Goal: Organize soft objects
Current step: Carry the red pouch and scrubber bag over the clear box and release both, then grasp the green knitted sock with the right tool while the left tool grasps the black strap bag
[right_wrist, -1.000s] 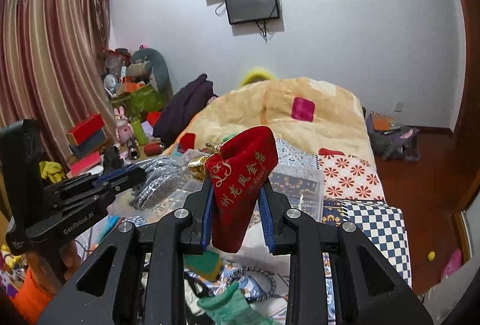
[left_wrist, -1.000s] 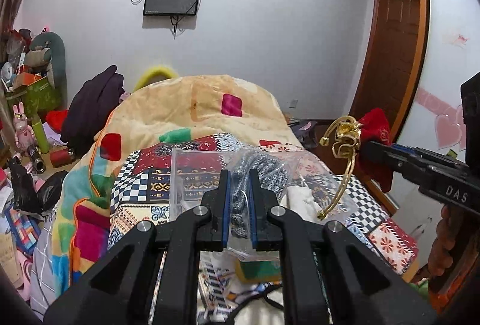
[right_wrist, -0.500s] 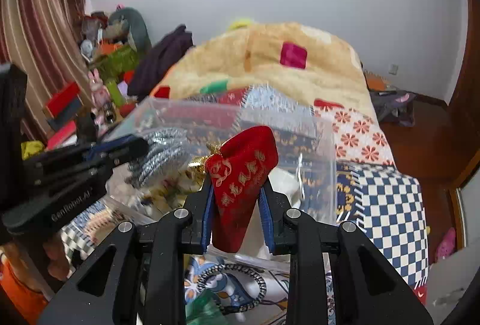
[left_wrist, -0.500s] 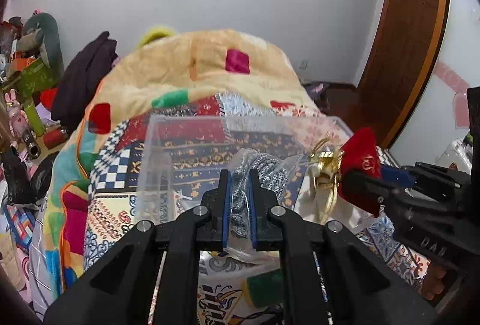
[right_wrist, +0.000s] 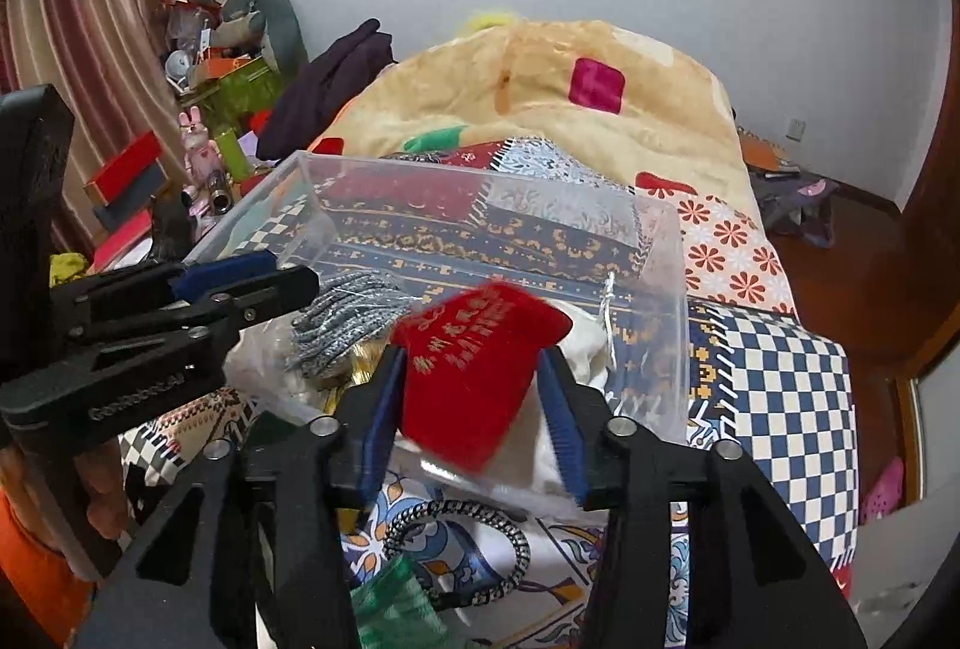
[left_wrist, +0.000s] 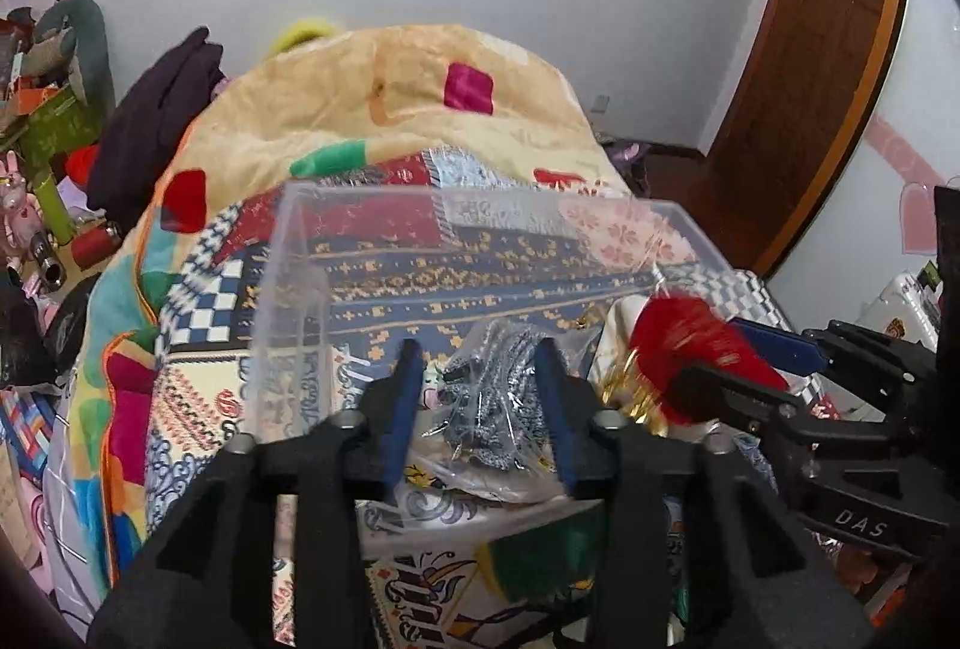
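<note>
A clear plastic box stands on the patterned bed; it also shows in the right wrist view. My left gripper is open over the box, and the grey knitted item in a clear bag lies loose between its fingers; the item also shows in the right wrist view. My right gripper is open over the box, and the red pouch with gold lettering drops blurred between its fingers. The pouch and its gold tassel show at the right in the left wrist view.
A white cloth item lies in the box. A braided black-and-white ring and a green fabric piece lie on the bed in front. A yellow blanket is heaped behind. Clutter stands at the left.
Both grippers lowered over the clear box and opened. The grey bagged item and the red pouch came free of the fingers and are dropping into the box.
</note>
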`<state>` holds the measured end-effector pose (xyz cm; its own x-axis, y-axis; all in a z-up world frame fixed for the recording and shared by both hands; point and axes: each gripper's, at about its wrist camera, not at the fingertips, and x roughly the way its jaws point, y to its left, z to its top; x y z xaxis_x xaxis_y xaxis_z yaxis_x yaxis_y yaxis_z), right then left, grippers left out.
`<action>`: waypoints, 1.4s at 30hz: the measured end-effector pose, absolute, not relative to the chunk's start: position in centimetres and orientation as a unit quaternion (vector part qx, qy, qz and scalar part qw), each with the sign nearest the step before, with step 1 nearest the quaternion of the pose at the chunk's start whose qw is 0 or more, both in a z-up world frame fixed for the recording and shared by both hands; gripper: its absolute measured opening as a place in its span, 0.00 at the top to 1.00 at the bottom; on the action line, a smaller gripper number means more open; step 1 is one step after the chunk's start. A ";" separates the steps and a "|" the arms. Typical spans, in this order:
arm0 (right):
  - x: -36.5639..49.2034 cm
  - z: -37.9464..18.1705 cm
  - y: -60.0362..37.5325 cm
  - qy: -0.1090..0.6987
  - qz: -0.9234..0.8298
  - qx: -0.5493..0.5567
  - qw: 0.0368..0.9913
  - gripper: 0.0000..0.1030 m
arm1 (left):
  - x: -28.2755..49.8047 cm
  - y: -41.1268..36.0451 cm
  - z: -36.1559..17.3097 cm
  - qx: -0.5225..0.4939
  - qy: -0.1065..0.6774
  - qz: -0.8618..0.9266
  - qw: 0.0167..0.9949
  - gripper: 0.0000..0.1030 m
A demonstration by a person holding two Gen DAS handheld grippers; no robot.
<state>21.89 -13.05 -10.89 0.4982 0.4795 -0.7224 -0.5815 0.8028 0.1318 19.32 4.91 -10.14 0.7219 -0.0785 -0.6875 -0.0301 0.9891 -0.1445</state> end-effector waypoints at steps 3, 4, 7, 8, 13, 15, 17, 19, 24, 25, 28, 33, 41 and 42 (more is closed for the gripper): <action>21.1 -10.1 -13.4 0.383 0.306 -0.066 0.869 0.49 | 18.2 4.7 -8.9 -0.066 0.355 -0.017 0.933 0.55; 20.8 -9.7 -13.7 0.376 0.306 -0.064 0.872 0.47 | 17.6 4.6 -8.4 -0.062 0.348 -0.018 0.935 0.54; 20.0 -8.5 -14.6 0.356 0.307 -0.053 0.881 0.38 | 15.9 4.2 -7.1 -0.048 0.324 -0.015 0.945 0.42; 19.6 -8.0 -14.9 0.351 0.309 -0.049 0.883 0.33 | 15.3 4.2 -6.7 -0.047 0.316 -0.016 0.947 0.36; 17.8 -6.2 -16.1 0.323 0.315 -0.034 0.892 0.22 | 12.5 3.8 -5.7 -0.048 0.296 -0.021 0.954 0.16; 17.0 -5.8 -16.3 0.314 0.316 -0.037 0.894 0.19 | 11.5 3.7 -5.8 -0.047 0.295 -0.021 0.954 0.11; 16.1 -5.7 -16.4 0.309 0.319 -0.044 0.895 0.19 | 10.8 3.7 -6.1 -0.044 0.297 -0.020 0.954 0.09; 15.4 -6.0 -16.4 0.310 0.320 -0.051 0.894 0.19 | 10.1 3.6 -6.7 -0.042 0.305 -0.021 0.951 0.08; 14.2 -8.7 -16.9 0.341 0.318 -0.063 0.883 0.18 | 8.8 4.1 -8.8 -0.049 0.332 -0.018 0.942 0.06; 14.1 -9.4 -16.9 0.350 0.316 -0.065 0.879 0.18 | 8.6 4.2 -9.4 -0.049 0.339 -0.015 0.940 0.06; 13.9 -11.5 -16.9 0.378 0.313 -0.072 0.869 0.18 | 7.9 4.6 -11.0 -0.048 0.355 0.000 0.934 0.06; 14.1 -14.3 -17.4 0.418 0.310 -0.069 0.851 0.19 | 7.4 5.2 -13.9 -0.061 0.393 0.000 0.918 0.06; 13.9 -16.4 -17.8 0.448 0.299 -0.066 0.840 0.34 | 6.9 4.1 -15.9 -0.050 0.414 -0.012 0.909 0.06; 13.9 -16.3 -17.9 0.447 0.300 -0.064 0.840 0.36 | 6.8 3.9 -16.0 -0.045 0.415 -0.013 0.909 0.06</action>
<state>13.85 -17.94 -16.33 0.4197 0.4468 -0.7901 -0.5619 0.8115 0.1605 6.84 3.86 -15.98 0.6557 -0.0620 -0.7525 -0.0134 0.9955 -0.0937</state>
